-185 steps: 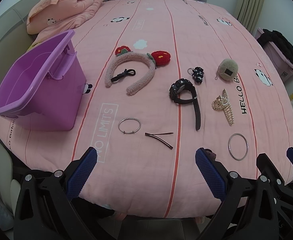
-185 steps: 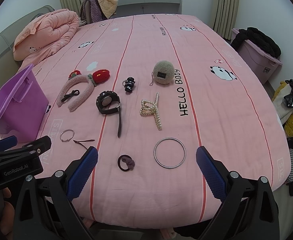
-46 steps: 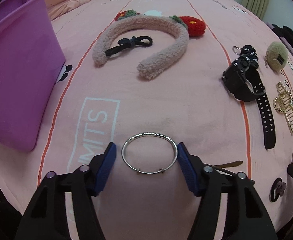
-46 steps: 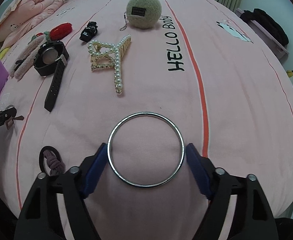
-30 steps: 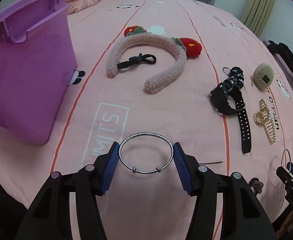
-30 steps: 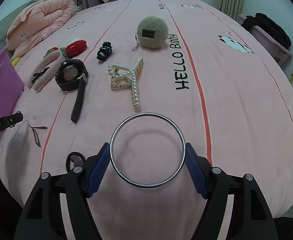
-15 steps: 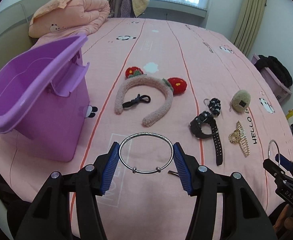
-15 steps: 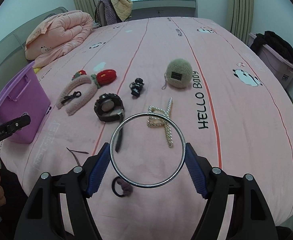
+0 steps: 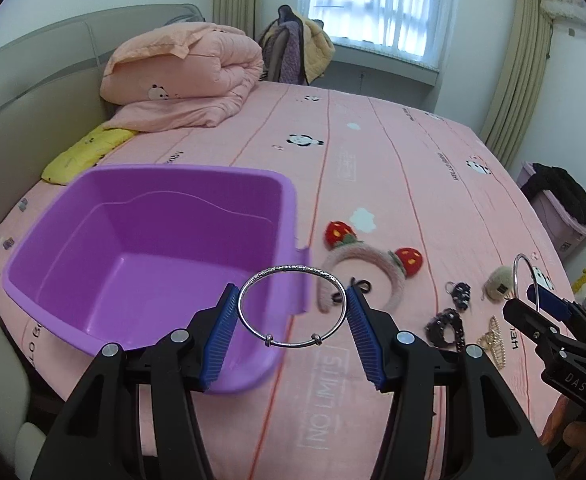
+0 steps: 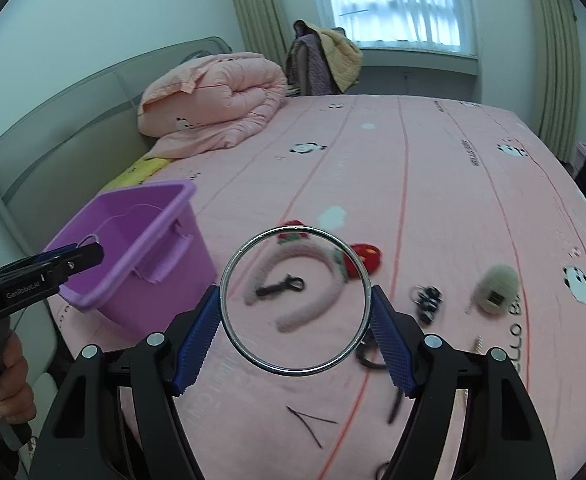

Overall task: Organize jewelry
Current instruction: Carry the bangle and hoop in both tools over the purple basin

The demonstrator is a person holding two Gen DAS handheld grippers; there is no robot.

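A thin silver bangle [image 9: 292, 306] with two small beads is clamped between the blue pads of the left gripper [image 9: 292, 332], held in the air over the near corner of the empty purple bin [image 9: 93, 308]. The right gripper [image 10: 295, 326] pinches a larger plain silver ring [image 10: 295, 302] above the pink bedsheet [image 10: 433, 184], printed "NO LIMITS" and "HELLO". The left tool's side reads "GenRobot.AI". A fuzzy strawberry headband [image 9: 369, 258] lies beside the bin.
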